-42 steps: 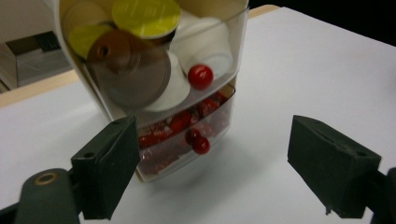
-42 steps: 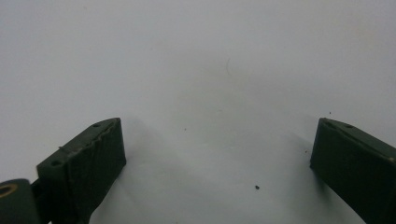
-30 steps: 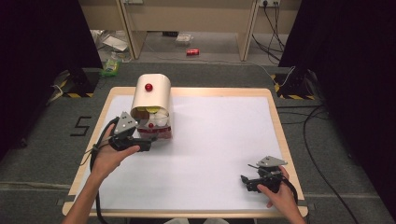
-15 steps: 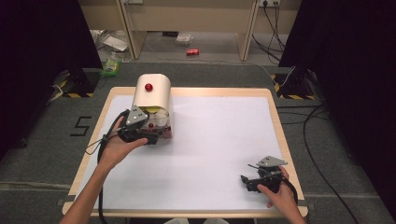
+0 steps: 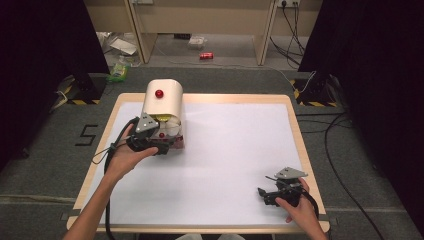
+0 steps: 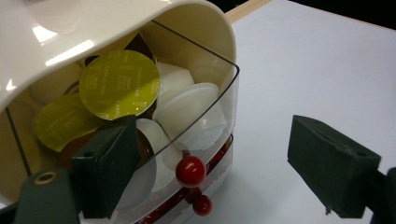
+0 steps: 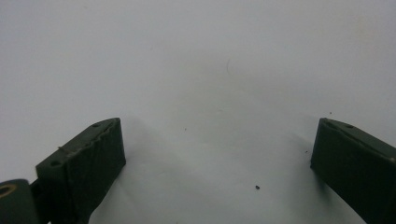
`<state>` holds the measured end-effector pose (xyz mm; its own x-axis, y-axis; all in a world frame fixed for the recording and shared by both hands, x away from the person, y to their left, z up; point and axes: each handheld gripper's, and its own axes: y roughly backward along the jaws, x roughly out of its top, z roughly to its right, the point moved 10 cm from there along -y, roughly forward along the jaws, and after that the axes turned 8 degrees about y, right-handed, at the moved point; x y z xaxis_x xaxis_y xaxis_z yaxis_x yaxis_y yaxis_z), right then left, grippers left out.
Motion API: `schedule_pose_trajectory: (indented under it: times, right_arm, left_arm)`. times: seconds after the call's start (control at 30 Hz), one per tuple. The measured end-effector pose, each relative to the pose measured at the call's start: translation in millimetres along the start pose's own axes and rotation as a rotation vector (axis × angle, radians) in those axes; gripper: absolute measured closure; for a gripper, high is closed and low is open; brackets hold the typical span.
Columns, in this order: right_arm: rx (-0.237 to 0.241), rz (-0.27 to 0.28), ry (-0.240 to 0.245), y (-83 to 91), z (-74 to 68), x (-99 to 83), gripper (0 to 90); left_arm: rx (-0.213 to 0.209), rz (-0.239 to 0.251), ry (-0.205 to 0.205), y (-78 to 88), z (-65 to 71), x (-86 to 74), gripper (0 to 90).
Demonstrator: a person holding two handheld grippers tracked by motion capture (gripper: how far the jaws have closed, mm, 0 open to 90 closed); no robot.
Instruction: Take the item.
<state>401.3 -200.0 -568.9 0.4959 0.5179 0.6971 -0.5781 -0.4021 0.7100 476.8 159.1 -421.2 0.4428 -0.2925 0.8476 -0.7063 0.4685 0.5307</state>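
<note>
**Capsule dispenser at the left gripper's fingers**

Capsule dispenser (image 5: 163, 112), cream-hooded with a red knob (image 5: 159, 93) on top, stands at the far left of the white counter (image 5: 235, 150), near its back edge. Its clear front drawer is packed with coffee capsules: a yellow-green foil-topped capsule (image 6: 119, 84) tilts toward the camera above white capsules (image 6: 189, 107), and a second red knob (image 6: 190, 171) sits on the drawer front.

The person's left forearm runs up from the bottom edge, angled toward the dispenser, with the hand wrapped round the left gripper (image 5: 161, 142). Its fingers are spread wide apart and grip nothing; in the left gripper view one finger (image 6: 109, 172) lies close against the clear drawer wall, while the other (image 6: 329, 165) hangs over bare counter to the side of the dispenser.

The right hand rests low at the near right corner of the counter, holding the right gripper (image 5: 265, 192) pointed leftward, well apart from the dispenser. Its fingers (image 7: 81, 170) are likewise spread, with bare white counter between them.
</note>
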Motion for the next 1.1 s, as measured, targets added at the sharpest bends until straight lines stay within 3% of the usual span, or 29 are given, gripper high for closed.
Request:
schedule_pose_trajectory:
  times: [0.13,0.33,0.73,0.8,0.83,0.87,1.1]
  right_arm:
    - [0.000,0.000,0.000,0.0,0.0,0.0,3.5]
    - [0.000,0.000,0.000,0.0,0.0,0.0,3.4]
    - [0.000,0.000,0.000,0.0,0.0,0.0,3.4]
    - [0.000,0.000,0.000,0.0,0.0,0.0,3.4]
    - [0.000,0.000,0.001,0.0,0.0,0.0,3.4]
    - [0.000,0.000,0.001,0.0,0.0,0.0,3.4]
    - [0.000,0.000,0.001,0.0,0.0,0.0,3.4]
  left_arm:
    - [-0.013,-0.007,-0.002,6.0,5.4,-4.3,16.6]
    - [-0.030,0.022,-0.002,16.6,15.9,-14.4,16.7]
    - [-0.024,0.043,0.001,23.7,24.7,-22.8,16.9]
    - [-0.021,0.039,-0.004,24.9,26.3,-24.5,16.9]
    - [-0.011,0.044,-0.025,25.3,26.0,-24.4,16.9]
    - [-0.012,0.040,-0.012,25.7,28.2,-26.3,16.9]
    - [-0.009,0.050,-0.024,28.1,30.4,-28.7,17.0]
